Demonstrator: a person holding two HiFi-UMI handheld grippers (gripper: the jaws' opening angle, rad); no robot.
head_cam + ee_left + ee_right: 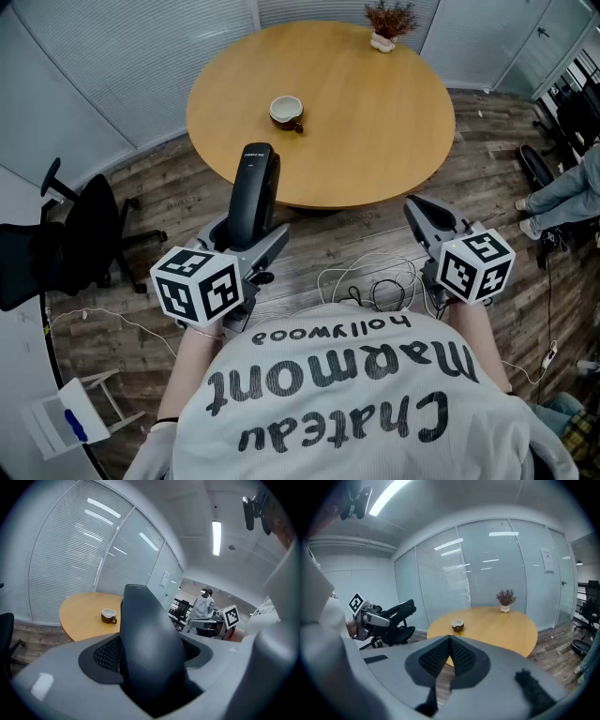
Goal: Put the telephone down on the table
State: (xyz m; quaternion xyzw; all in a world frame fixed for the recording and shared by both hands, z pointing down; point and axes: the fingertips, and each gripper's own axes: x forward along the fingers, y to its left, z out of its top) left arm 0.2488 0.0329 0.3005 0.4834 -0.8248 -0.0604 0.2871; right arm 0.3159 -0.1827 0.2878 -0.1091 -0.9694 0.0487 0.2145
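A black telephone handset [254,192] stands upright between the jaws of my left gripper [246,234], which is shut on it. In the left gripper view the handset [150,648] fills the middle and hides the gap between the jaws. It hangs in the air short of the near edge of the round wooden table [375,103]. My right gripper [424,214] is held at the right, level with the left one, its jaws pressed together with nothing between them [450,641]. The table [501,627] lies ahead of it.
A brown-and-white cup [286,112] sits on the table's left half, and a small potted dried plant [389,23] at its far edge. A black office chair [80,234] stands left. Cables [375,281] lie on the wooden floor. A seated person [572,187] is far right.
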